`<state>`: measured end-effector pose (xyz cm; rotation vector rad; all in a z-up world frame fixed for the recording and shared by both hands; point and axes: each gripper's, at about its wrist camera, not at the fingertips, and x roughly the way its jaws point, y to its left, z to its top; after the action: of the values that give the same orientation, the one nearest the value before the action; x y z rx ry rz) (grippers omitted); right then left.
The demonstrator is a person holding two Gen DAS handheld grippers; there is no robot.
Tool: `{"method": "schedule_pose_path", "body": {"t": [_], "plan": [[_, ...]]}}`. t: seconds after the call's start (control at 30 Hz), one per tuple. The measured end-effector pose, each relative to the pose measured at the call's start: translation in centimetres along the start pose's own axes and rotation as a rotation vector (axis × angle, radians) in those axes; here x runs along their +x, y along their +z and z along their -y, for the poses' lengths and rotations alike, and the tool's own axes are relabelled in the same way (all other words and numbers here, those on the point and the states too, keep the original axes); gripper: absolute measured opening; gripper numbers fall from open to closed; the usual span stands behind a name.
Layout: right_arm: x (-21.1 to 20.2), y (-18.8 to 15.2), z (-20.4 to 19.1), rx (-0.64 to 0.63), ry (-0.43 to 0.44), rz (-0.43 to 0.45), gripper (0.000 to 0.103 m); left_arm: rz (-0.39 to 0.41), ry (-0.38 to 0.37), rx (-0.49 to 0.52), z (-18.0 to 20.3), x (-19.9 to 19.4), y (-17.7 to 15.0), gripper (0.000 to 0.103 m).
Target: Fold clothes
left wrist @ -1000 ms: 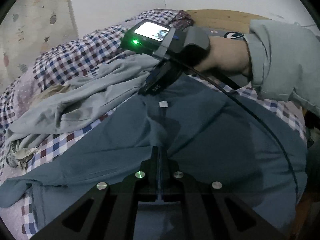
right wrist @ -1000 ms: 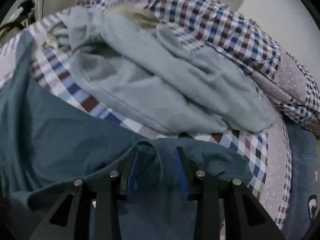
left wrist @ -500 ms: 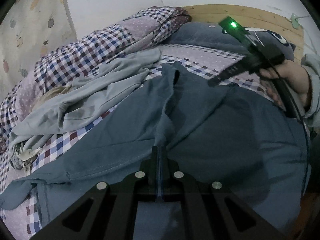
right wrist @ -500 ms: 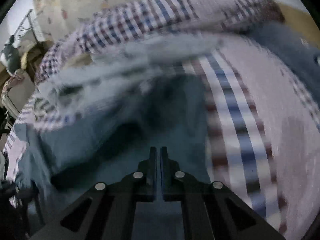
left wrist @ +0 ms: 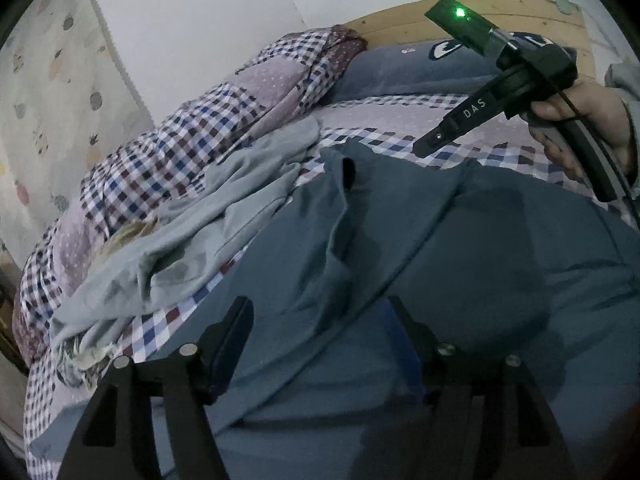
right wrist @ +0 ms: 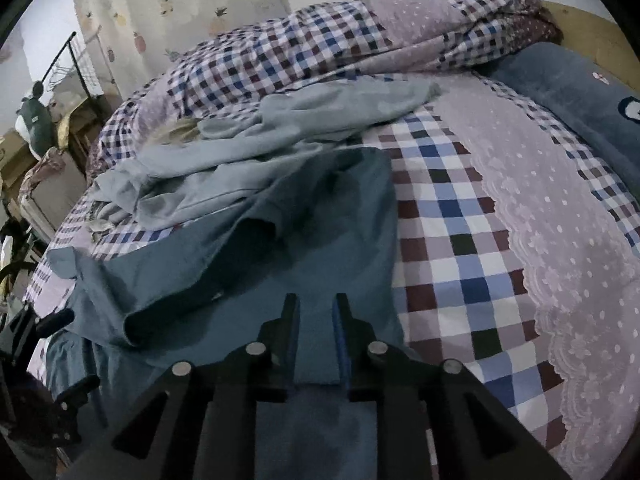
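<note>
A dark teal garment (left wrist: 420, 248) is spread on the bed, over a checked bedsheet (right wrist: 460, 240). Its long axis is seen to run from beneath the fingers of the left gripper (left wrist: 320, 336) away toward the far end of the bed, where a narrow end of the cloth is raised in a small fold. A long ridge of bunched cloth is laid along that same line, just ahead of the left fingers.

The left fingers are held wide apart and are opening; teal cloth lies below and between them, but no pad is seen pressing on it.

The right gripper (right wrist: 316, 320) is held by a hand (left wrist: 580, 120) near the garment's far right edge. Its fingers are parted by a narrow gap and are opening, with flat teal cloth showing in the gap; no pinched cloth is seen.

A pale grey garment (left wrist: 208, 224) is heaped to the left of both pairs of fingers, partly against a rolled checked quilt (right wrist: 320, 40).
</note>
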<state>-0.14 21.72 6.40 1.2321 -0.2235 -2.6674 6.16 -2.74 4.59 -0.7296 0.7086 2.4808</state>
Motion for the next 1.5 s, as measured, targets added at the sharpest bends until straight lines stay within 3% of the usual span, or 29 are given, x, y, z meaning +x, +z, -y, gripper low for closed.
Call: {"method": "schedule_pose_path", "body": {"t": [0.13, 0.33, 0.5, 0.67, 0.9, 1.03, 1.5], "plan": [[0.2, 0.3, -0.1, -0.018, 0.013, -0.003, 0.018, -0.005, -0.019, -0.018, -0.6, 0.9, 0.5, 0.066], [-0.2, 1.9, 0.5, -0.002, 0.046, 0.006, 0.018, -0.033, -0.041, -0.069, -1.6, 2.1, 0.6, 0.040], [0.6, 4.8, -0.2, -0.018, 0.110, -0.005, 0.043, -0.072, -0.045, -0.073, -1.4, 3.1, 0.2, 0.024], [3.6, 7.8, -1.5, -0.006, 0.188, -0.080, 0.043, -0.093, -0.050, -0.082, -1.4, 3.6, 0.2, 0.011], [8.2, 10.4, -1.7, 0.109, 0.204, -0.208, 0.044, -0.089, -0.083, -0.074, -0.9, 3.5, 0.3, 0.007], [9.7, 10.5, -1.9, 0.112, 0.135, -0.256, 0.044, -0.085, -0.107, -0.070, -0.6, 3.3, 0.4, 0.007], [12.0, 11.2, -1.6, 0.109, 0.024, -0.323, 0.043, -0.088, -0.134, -0.049, 0.1, 3.1, 0.4, 0.007]]}}
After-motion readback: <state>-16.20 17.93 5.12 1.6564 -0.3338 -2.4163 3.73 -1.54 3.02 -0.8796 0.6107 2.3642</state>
